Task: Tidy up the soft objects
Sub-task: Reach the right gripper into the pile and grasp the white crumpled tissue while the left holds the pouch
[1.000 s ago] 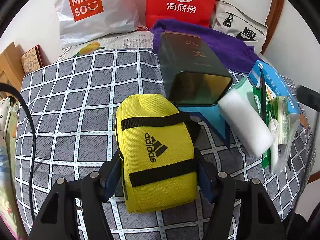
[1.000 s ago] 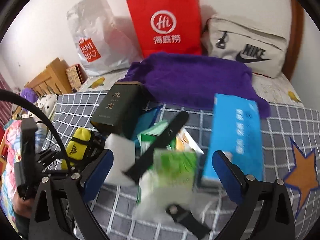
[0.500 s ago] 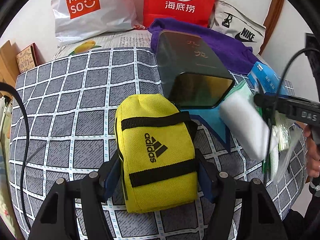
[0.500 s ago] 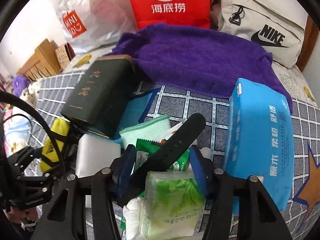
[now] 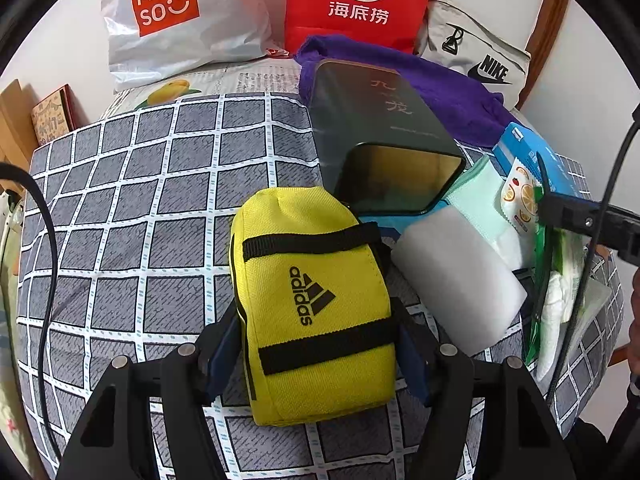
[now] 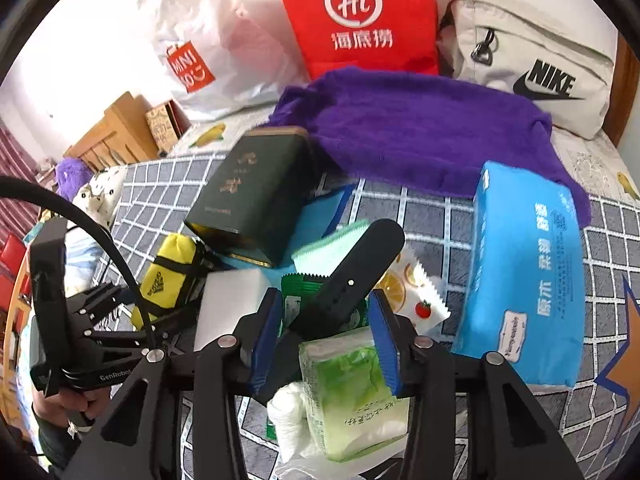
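Left wrist view: 1 yellow pouch (image 5: 316,300) lies on the checked bedspread (image 5: 140,208), pinched at its near end between the 2 pads of the left gripper (image 5: 318,356), with 1 white foam block (image 5: 460,280) and 1 dark green tin (image 5: 384,140) just beyond. Right wrist view: the right gripper (image 6: 326,336) is closing, and between its 2 blue pads sit 1 black strap (image 6: 352,276) and 1 green tissue pack (image 6: 352,392); its right pad touches the pack, its left stands clear, while 1 blue tissue pack (image 6: 524,276) lies just right and 1 purple towel (image 6: 420,128) behind.
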A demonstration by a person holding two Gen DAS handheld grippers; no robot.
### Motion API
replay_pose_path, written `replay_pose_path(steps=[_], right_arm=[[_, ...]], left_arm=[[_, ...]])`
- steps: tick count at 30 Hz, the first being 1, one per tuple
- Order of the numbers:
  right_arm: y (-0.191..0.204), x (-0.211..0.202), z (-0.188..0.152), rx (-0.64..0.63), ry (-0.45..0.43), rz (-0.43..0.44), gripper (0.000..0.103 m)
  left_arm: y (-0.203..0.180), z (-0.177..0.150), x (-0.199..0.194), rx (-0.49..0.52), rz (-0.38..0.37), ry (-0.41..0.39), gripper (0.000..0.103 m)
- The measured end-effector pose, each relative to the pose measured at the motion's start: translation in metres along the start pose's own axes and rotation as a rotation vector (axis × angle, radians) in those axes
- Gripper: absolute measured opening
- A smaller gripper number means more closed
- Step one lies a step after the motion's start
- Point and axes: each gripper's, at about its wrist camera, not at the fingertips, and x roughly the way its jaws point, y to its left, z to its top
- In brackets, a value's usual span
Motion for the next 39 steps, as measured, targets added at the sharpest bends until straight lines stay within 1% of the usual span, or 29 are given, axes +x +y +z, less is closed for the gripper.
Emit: replay_pose_path(steps=[2,3,7,9,11,13,16,18,19,21,22,24,25,26,27,28,30,33,35,37,38,39], right_arm=[[-0.003,0.002,-0.002,0.012,0.018,-0.028,0.048],[-0.006,0.002,-0.003,0.024,0.022,-0.036,0.052],[-0.016,-0.008,-0.009,0.070,0.022,-0.029,0.056],[-0.017,-0.014,-0.011,0.084,0.017,-0.028,0.063],[-0.018,-0.017,-0.013,0.089,0.010,-0.018,0.063],[-0.014,-0.011,-0.015,0.076,0.036,-0.019,0.063],[-0.010,0.003,-0.014,0.067,0.052,-0.063,0.062],[-0.010,0.011,-0.012,0.071,0.049,-0.074,0.063],[-0.009,0.017,-0.009,0.061,0.047,-0.103,0.062],[-0.008,0.024,-0.006,0.046,0.056,-0.152,0.054],[-0.008,0.028,-0.004,0.043,0.061,-0.156,0.051],[-0.010,0.028,-0.001,0.044,0.052,-0.137,0.029],[-0.011,0.025,0.000,0.049,0.046,-0.111,0.027],[-0.011,0.023,0.002,0.052,0.041,-0.095,0.017],[-0.010,0.019,0.002,0.051,0.031,-0.076,0.012],[-0.010,0.012,0.002,0.043,0.016,-0.056,0.012],[-0.007,0.007,0.001,0.036,0.007,-0.041,0.010],[-0.006,0.009,0.000,0.027,0.030,-0.066,0.011],[-0.011,0.016,0.001,0.048,0.055,-0.093,0.012],[-0.014,0.020,-0.001,0.074,0.085,-0.091,0.020],[-0.015,0.021,-0.003,0.087,0.095,-0.082,0.031],[-0.015,0.021,-0.005,0.092,0.098,-0.074,0.044]], left_arm=[[-0.001,-0.001,-0.001,0.002,0.002,0.001,0.067],[-0.002,-0.001,-0.001,0.003,0.003,0.002,0.067],[-0.002,-0.002,-0.002,0.000,0.003,0.003,0.067],[-0.002,-0.002,-0.002,-0.001,0.004,0.003,0.068],[-0.002,-0.002,-0.002,0.001,0.004,0.003,0.068],[-0.002,-0.002,-0.002,-0.001,0.003,0.003,0.068],[-0.003,-0.002,-0.002,0.002,0.008,0.003,0.068],[-0.002,-0.002,-0.002,0.001,0.007,0.004,0.068],[-0.002,-0.002,-0.002,0.001,0.007,0.004,0.068],[-0.002,-0.003,-0.002,0.000,0.008,0.005,0.068],[-0.002,-0.003,-0.002,-0.001,0.008,0.005,0.068],[-0.003,-0.003,-0.002,-0.001,0.007,0.005,0.068],[-0.002,-0.002,-0.002,-0.003,0.006,0.005,0.068],[-0.002,-0.002,-0.002,-0.003,0.004,0.005,0.068],[-0.002,-0.002,-0.002,-0.002,0.003,0.005,0.068],[-0.002,-0.003,-0.002,-0.001,0.003,0.005,0.068],[-0.003,-0.003,-0.002,-0.003,0.002,0.004,0.068],[-0.003,-0.003,-0.001,-0.001,0.004,0.003,0.068],[-0.003,-0.003,-0.001,0.000,0.004,0.003,0.068],[-0.003,-0.003,-0.001,0.001,0.001,0.003,0.068],[-0.003,-0.003,-0.002,0.002,-0.001,0.003,0.068],[-0.003,-0.003,-0.001,0.003,-0.002,0.003,0.068]])
